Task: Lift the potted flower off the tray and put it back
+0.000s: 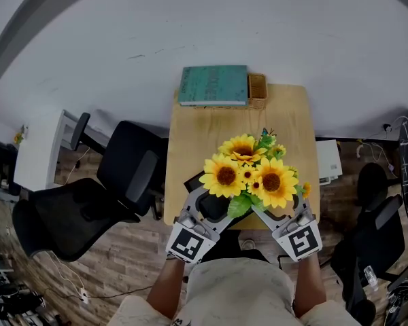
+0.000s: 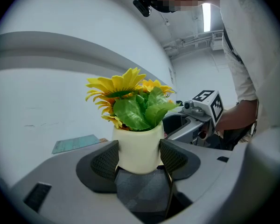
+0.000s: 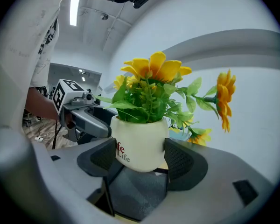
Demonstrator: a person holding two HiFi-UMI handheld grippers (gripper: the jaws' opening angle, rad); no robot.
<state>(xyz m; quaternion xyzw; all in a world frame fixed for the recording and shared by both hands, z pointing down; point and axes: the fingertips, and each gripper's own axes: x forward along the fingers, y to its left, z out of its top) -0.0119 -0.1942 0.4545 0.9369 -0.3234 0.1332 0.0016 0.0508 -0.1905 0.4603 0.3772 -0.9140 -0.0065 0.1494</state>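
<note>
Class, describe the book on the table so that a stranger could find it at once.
Start at the light wooden table. At its far edge lies the book, flat, beside a small brown woven basket. It is the only teal-green, rectangular thing there.

potted flower [image 1: 248, 172] 1 | left claw [image 2: 139, 156], right claw [image 3: 141, 158]: 2 | book [image 1: 213, 85] 1 | table [image 1: 197, 134] 1

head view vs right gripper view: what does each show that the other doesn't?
Head view only: the teal book, the wicker basket beside it, and a black office chair. Right gripper view only: the cream pot with red lettering, with the right gripper jaws pressed against both its sides. Both: the sunflowers and the left gripper.
</note>
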